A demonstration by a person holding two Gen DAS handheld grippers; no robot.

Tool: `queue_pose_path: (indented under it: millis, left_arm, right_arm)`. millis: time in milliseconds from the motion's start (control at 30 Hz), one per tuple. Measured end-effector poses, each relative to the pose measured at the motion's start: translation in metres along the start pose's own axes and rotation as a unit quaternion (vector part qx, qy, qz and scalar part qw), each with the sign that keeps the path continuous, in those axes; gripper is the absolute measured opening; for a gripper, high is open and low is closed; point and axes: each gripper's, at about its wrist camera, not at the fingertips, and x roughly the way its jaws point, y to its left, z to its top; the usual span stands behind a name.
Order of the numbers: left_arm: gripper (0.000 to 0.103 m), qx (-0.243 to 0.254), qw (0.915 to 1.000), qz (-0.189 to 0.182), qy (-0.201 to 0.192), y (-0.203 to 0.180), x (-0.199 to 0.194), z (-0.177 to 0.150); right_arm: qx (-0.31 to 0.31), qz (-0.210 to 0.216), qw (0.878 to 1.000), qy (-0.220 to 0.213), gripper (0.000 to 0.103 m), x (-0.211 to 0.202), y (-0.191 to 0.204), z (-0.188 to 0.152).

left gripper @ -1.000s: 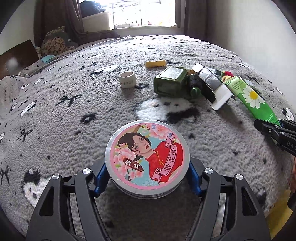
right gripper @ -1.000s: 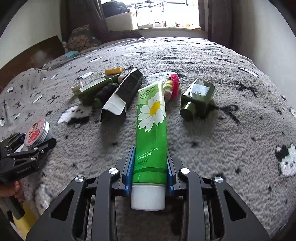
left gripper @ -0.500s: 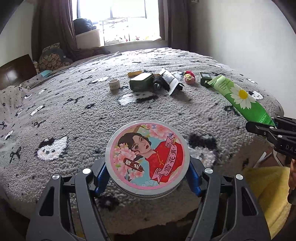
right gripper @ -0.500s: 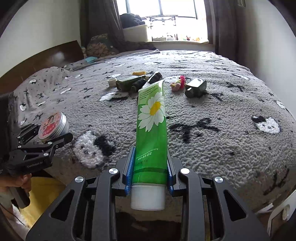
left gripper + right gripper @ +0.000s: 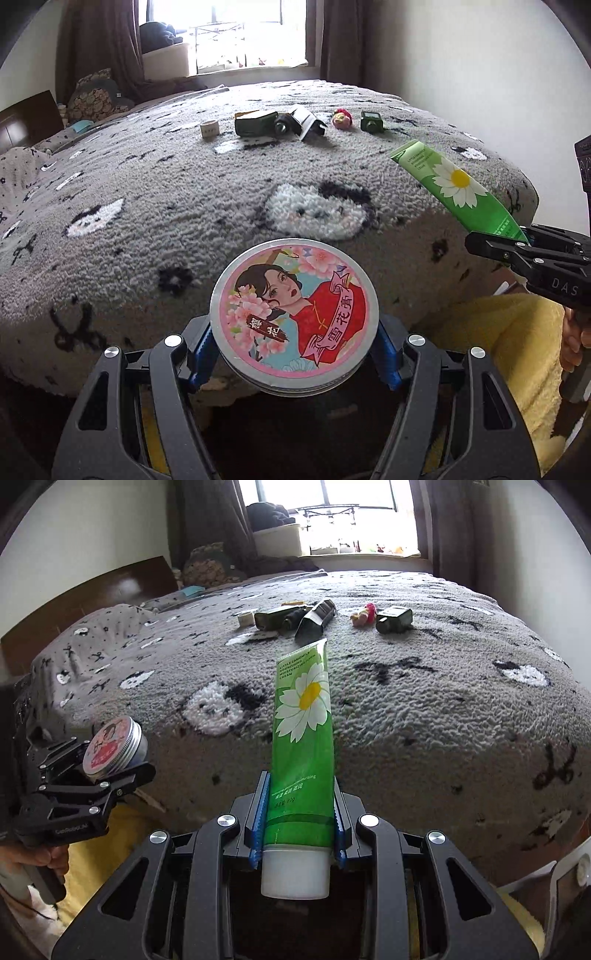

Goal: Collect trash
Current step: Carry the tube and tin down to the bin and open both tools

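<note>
My left gripper (image 5: 293, 350) is shut on a round metal tin (image 5: 294, 316) with a pink lid showing a woman in red. It also shows in the right wrist view (image 5: 110, 747), held off the bed's front edge. My right gripper (image 5: 299, 823) is shut on a green hand cream tube (image 5: 303, 716) with a daisy print, white cap toward me. The tube shows at the right of the left wrist view (image 5: 458, 188). Both grippers hang in front of the bed, apart from it.
On the grey fleece bed (image 5: 184, 192) far back lie a tape roll (image 5: 209, 129), a dark green bottle (image 5: 255, 124), a black carton (image 5: 308, 123), a pink toy (image 5: 341, 118) and a small green bottle (image 5: 372, 121). Yellow cloth (image 5: 498, 350) lies below right.
Both grippers have pulled back from the bed with the tin and tube still held. The items on the bed now look farther away, and the bed's front edge is in view.
</note>
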Motion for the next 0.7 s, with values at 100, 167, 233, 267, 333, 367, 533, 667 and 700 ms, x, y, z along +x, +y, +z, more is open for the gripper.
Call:
queue_pose_path:
  millis: [100,167,233,267,333,367,533,667,700]
  left_arm:
    - [0.065,-0.001,0.9998,-0.005,0.018,-0.003,0.005,-0.015]
    - [0.065,-0.003,0.9994,-0.010,0.034,-0.004,0.011,-0.026]
    - [0.065,-0.004,0.9986,-0.014,0.050,-0.006,0.018,-0.036]
    - [0.065,-0.005,0.9981,-0.016,0.059,-0.007,0.022,-0.041]
    - [0.065,-0.006,0.9968,-0.018,0.077,-0.009,0.031,-0.050]
    - [0.065,-0.007,0.9963,-0.018,0.084,-0.009,0.036,-0.054]
    - [0.065,-0.014,0.9934,-0.026,0.111,-0.007,0.052,-0.065]
    - [0.065,-0.016,0.9904,-0.036,0.132,-0.008,0.064,-0.075]
    - [0.065,-0.017,0.9892,-0.041,0.140,-0.008,0.067,-0.078]
  right_arm:
    - [0.004,0.002,1.000,0.014,0.030,0.004,0.002,-0.011]
    - [0.007,0.005,1.000,0.024,0.030,0.008,0.004,-0.017]
    - [0.009,0.008,0.999,0.035,0.030,0.015,0.007,-0.024]
    - [0.009,0.008,0.999,0.039,0.030,0.018,0.008,-0.026]
    - [0.003,-0.001,0.999,0.041,0.030,0.022,0.012,-0.030]
    - [0.003,-0.003,0.999,0.043,0.030,0.024,0.013,-0.031]
    - [-0.001,-0.006,0.998,0.065,0.030,0.034,0.017,-0.040]
    - [0.001,-0.005,0.996,0.093,0.029,0.048,0.017,-0.051]
    - [0.001,-0.005,0.995,0.101,0.029,0.053,0.018,-0.055]
